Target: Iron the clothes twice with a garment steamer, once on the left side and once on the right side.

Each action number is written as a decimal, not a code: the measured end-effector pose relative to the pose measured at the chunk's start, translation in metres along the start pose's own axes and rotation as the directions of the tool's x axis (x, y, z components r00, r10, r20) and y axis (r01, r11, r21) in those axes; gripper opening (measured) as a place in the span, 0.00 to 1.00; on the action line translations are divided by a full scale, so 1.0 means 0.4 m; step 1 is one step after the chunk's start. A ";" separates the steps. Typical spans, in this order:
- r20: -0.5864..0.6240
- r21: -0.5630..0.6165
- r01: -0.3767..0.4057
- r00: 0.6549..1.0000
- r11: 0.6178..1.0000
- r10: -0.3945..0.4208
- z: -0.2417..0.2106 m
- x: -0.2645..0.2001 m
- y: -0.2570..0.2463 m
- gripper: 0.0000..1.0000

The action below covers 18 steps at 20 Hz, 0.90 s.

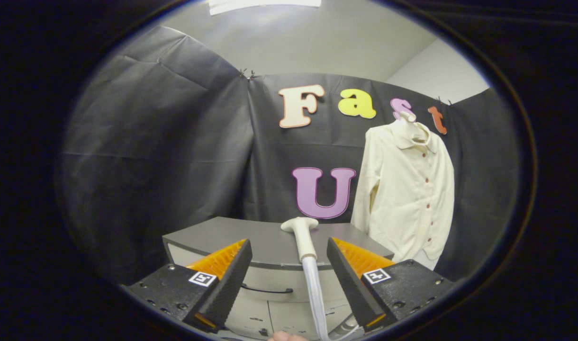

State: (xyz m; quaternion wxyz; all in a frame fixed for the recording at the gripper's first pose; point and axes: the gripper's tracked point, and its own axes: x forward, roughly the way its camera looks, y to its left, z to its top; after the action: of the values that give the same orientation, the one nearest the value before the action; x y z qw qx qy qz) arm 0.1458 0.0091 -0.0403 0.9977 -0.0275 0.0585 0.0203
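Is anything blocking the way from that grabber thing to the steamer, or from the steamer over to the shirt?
Nothing visible does. The hand-held gripper is open, and the steamer head lies on the grey cabinet just ahead, between its fingers. The cream shirt hangs beyond the cabinet's edge, with open space between.

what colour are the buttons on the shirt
Reddish-brown buttons on a cream shirt, gripper view.

A staged recording booth, not a lived-in room: walled by clipped black cloth sheets [175, 142], furnished with a plain grey cabinet [270, 246], a cream button-up shirt [407, 189] hung on a dummy.
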 end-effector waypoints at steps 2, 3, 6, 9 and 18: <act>-0.011 -0.012 0.004 1.000 1.000 -0.004 -0.010 0.050 0.001 0.97; -0.019 -0.017 0.009 1.000 1.000 -0.009 -0.016 0.074 -0.001 0.97; -0.059 -0.022 0.014 0.998 1.000 -0.015 -0.055 0.157 -0.009 0.97; -0.105 -0.003 0.026 0.994 1.000 -0.026 -0.093 0.232 -0.024 0.97; -0.226 0.051 0.056 0.973 0.997 -0.043 -0.183 0.367 -0.035 0.86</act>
State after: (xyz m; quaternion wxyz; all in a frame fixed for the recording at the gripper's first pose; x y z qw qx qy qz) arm 0.2834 -0.0035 -0.1296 0.9852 -0.0025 0.1709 -0.0095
